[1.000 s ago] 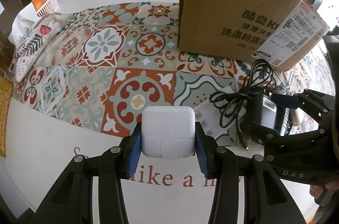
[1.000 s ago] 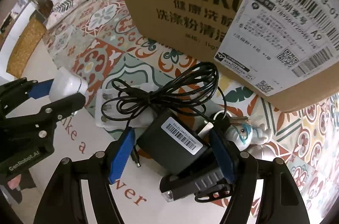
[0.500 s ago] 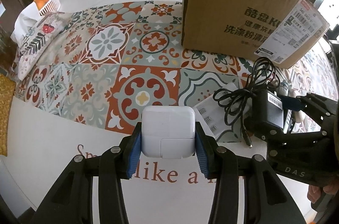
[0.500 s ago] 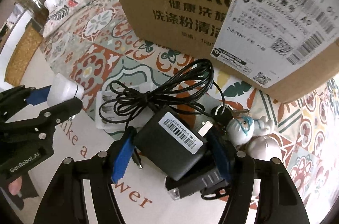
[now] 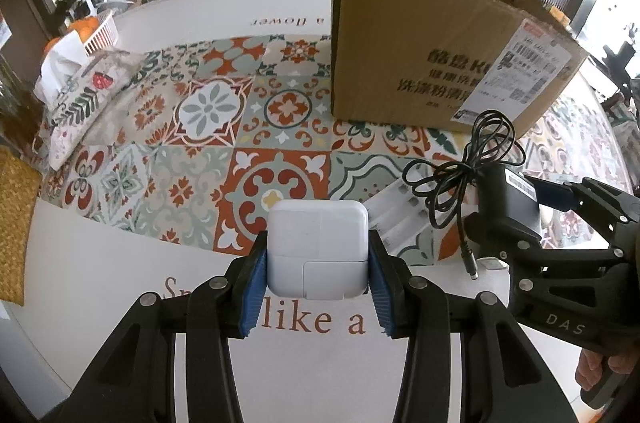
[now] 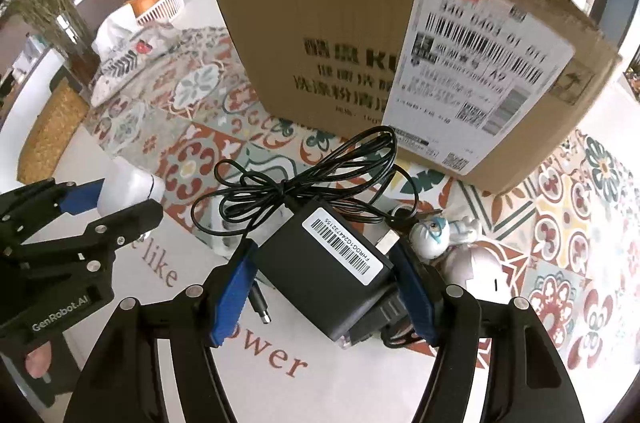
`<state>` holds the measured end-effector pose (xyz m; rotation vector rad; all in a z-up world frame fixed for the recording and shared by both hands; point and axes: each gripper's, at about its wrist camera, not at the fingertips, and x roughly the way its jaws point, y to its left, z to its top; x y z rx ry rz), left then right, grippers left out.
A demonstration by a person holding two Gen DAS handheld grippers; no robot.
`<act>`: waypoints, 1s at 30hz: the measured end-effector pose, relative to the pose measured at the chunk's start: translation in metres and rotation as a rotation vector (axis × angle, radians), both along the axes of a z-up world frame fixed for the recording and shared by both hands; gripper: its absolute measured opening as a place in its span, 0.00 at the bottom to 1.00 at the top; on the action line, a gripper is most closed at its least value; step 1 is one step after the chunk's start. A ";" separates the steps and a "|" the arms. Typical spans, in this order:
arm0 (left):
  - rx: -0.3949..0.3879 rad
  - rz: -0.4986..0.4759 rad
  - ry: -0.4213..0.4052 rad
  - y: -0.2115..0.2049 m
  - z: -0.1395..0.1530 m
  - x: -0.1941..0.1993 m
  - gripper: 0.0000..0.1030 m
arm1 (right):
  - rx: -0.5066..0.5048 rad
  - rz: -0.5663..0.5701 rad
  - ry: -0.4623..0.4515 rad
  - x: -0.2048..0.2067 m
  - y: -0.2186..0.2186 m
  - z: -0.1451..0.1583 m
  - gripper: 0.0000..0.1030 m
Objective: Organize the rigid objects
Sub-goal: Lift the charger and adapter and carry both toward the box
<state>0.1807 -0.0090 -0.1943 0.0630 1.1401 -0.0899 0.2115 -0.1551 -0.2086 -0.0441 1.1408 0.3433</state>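
Note:
My left gripper (image 5: 317, 263) is shut on a white square charger (image 5: 317, 252) and holds it above the table's front edge. My right gripper (image 6: 325, 293) is shut on a black power adapter (image 6: 326, 269) with a barcode label; its tangled black cable (image 6: 304, 183) hangs in front. In the left wrist view the adapter (image 5: 510, 199) and right gripper (image 5: 532, 219) are at the right. In the right wrist view the left gripper (image 6: 116, 207) with the white charger (image 6: 130, 189) is at the left. An open cardboard box (image 5: 432, 51) stands behind both.
A patterned tile mat (image 5: 208, 143) covers the white table. A white battery case (image 5: 396, 219) lies on the mat between the grippers. A small white figurine (image 6: 440, 227) and a black item (image 6: 376, 323) lie below the adapter. A tissue pouch (image 5: 76, 91) and fruit basket (image 5: 96, 31) stand far left.
Both grippers have risen with their loads; the box's open top rim has come into view. The adapter has lifted off the table, its cable dangling.

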 end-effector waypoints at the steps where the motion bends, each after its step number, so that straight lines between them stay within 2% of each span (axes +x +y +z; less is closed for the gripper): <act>1: -0.003 -0.001 -0.005 0.000 0.003 -0.001 0.44 | -0.001 -0.004 -0.010 -0.001 0.000 0.004 0.66; 18: -0.055 -0.113 -0.201 -0.017 0.086 0.000 0.44 | 0.034 -0.134 -0.188 -0.016 -0.021 0.092 0.66; 30: -0.077 -0.199 -0.303 -0.037 0.134 0.032 0.44 | 0.033 -0.238 -0.286 0.004 -0.045 0.138 0.66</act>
